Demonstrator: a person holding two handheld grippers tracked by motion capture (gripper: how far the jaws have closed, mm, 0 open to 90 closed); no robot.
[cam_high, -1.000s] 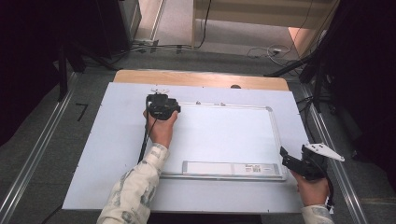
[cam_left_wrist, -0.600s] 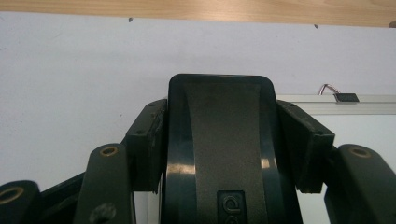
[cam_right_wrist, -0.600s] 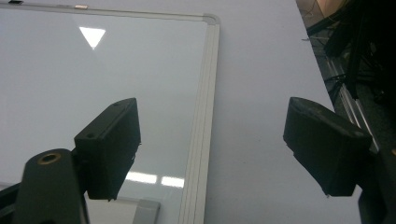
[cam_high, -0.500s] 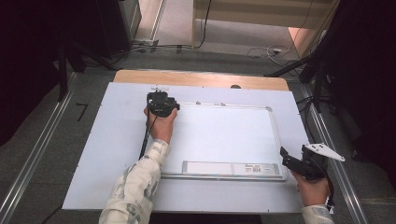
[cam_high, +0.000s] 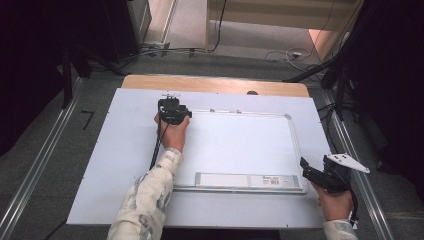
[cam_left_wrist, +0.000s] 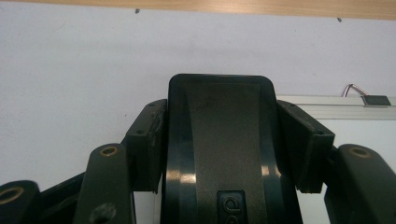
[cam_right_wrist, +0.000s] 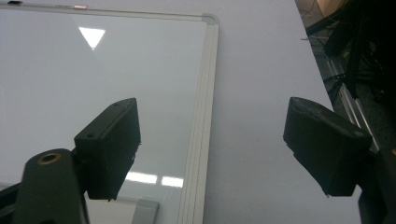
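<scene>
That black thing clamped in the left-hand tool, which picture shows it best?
The left gripper view: the black block sits large between the left gripper fingers. The high view shows only a dark lump at the hand by the whiteboard corner.

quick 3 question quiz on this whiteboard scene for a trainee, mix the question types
1. True or false: the left gripper is shut on a black eraser.
2. Multiple choice: where is the right gripper in the high view? A) at the whiteboard's far left corner B) near the whiteboard's near right corner C) off the table on the floor
3. Fill in: the right gripper's jaws are ____.

Key: 1 true; 2 B; 3 open, with nothing between them in the right gripper view.
</scene>
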